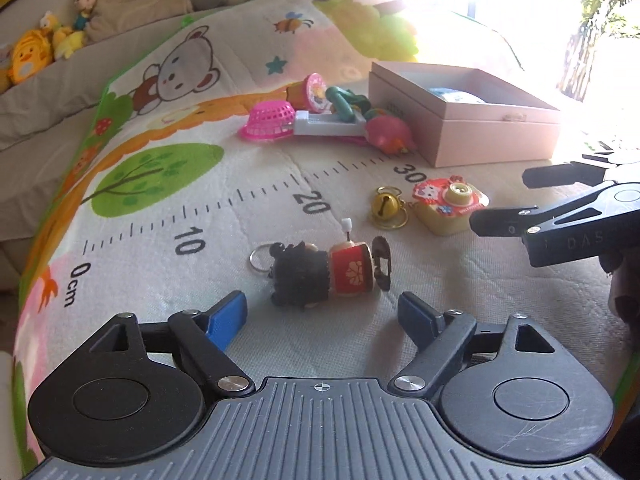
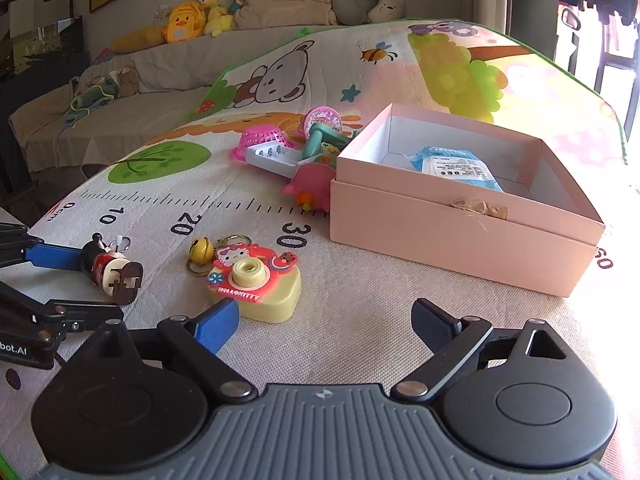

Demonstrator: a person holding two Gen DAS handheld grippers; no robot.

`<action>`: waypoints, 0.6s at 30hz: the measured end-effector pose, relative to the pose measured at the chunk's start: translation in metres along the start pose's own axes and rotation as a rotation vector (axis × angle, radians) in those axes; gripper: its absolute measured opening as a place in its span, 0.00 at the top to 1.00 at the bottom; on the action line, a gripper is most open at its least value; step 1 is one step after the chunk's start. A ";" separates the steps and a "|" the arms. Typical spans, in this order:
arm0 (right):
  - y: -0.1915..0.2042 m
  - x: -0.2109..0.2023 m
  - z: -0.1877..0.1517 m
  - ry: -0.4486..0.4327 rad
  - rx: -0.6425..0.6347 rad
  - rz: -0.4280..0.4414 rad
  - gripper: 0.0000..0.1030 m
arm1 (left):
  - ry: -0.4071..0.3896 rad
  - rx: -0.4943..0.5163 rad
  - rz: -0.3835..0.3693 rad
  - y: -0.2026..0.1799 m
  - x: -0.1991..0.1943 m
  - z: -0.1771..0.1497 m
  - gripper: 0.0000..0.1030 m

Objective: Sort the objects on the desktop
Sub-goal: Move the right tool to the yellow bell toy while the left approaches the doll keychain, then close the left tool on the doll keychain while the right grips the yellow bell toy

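A Mickey keychain figure point(image 1: 320, 270) with black head and red body lies on the play mat, just ahead of my open left gripper point(image 1: 322, 314); it also shows in the right wrist view point(image 2: 110, 266). A yellow Hello Kitty toy camera point(image 2: 256, 280) and a gold bell point(image 2: 201, 251) lie just ahead-left of my open, empty right gripper point(image 2: 324, 320). The camera point(image 1: 448, 204) and bell point(image 1: 386, 204) show in the left view, with the right gripper point(image 1: 504, 196) beside them. The left gripper point(image 2: 76, 284) flanks the figure.
An open pink box point(image 2: 460, 224) holding a blue packet point(image 2: 456, 166) stands right of center. A pile with a pink basket point(image 2: 260, 140), white holder, green rings and pink toy lies beside it. Plush toys line the sofa point(image 2: 192, 20) behind.
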State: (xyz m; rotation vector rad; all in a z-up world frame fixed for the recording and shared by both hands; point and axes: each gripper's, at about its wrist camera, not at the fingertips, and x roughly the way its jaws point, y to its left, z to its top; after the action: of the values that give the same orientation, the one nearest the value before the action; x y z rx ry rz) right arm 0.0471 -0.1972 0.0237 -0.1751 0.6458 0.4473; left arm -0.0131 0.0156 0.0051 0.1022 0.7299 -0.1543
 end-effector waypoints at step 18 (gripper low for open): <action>-0.002 -0.004 0.017 0.067 0.043 0.051 0.44 | -0.025 -0.050 0.048 -0.013 0.019 0.024 0.09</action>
State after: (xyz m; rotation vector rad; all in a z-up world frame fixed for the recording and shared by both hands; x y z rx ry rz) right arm 0.0548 -0.1955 0.0393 -0.1330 0.7269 0.4780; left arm 0.0143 -0.0024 0.0096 0.0697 0.7053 -0.0916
